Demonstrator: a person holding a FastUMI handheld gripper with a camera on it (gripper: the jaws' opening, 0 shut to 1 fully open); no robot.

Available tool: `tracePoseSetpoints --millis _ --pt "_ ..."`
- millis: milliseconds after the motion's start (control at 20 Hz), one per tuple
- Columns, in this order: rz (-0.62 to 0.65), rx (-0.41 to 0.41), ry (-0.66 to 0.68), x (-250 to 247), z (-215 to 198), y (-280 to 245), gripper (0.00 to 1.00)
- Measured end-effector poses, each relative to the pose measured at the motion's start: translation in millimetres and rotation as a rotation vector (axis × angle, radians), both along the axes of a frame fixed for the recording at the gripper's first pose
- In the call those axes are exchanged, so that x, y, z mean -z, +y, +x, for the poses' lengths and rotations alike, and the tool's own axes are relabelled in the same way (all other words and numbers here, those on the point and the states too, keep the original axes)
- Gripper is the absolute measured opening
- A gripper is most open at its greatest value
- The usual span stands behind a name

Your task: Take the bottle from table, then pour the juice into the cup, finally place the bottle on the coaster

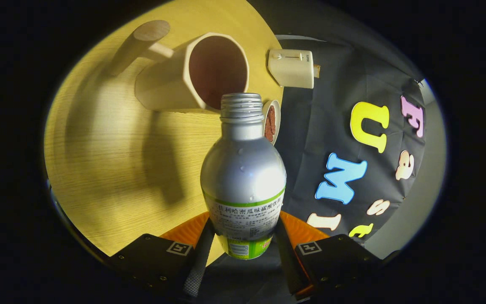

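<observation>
1. On the left, the pale cream cup with a wooden peg handle lies well beyond the fingers on the round light-wood table. The whole scene looks tilted, so the bottle seems tipped toward it. The cup's dark inside faces the bottle, and I cannot tell whether any juice is in it.
2. In the middle, the gripper is clamped on the silver metal bottle with a green-and-white label, one finger pressing each side of the label. The bottle is off the table, so the taking is done. Its cap is off, and the threaded mouth sits at the cup's rim — no stream shows, so I judge the pour is just starting or just ending.
3. Right of the neck sits a small white dish of reddish-brown bits. Further right is a cream box-shaped appliance.
4. An orange disc shows behind the fingers — perhaps the coaster. Placing the bottle there is not yet done.
</observation>
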State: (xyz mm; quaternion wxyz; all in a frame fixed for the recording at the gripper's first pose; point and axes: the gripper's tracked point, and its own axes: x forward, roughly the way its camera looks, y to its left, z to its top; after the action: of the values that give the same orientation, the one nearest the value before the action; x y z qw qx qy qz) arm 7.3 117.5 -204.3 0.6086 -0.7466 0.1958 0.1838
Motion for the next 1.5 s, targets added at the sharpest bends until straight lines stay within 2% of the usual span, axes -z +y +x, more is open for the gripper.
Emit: tracePoseSetpoints --millis 750,1500 --pt "-0.131 -0.058 -0.001 -10 5 5 0.76" --pt "-0.204 -0.067 0.004 -19 6 3 0.75"
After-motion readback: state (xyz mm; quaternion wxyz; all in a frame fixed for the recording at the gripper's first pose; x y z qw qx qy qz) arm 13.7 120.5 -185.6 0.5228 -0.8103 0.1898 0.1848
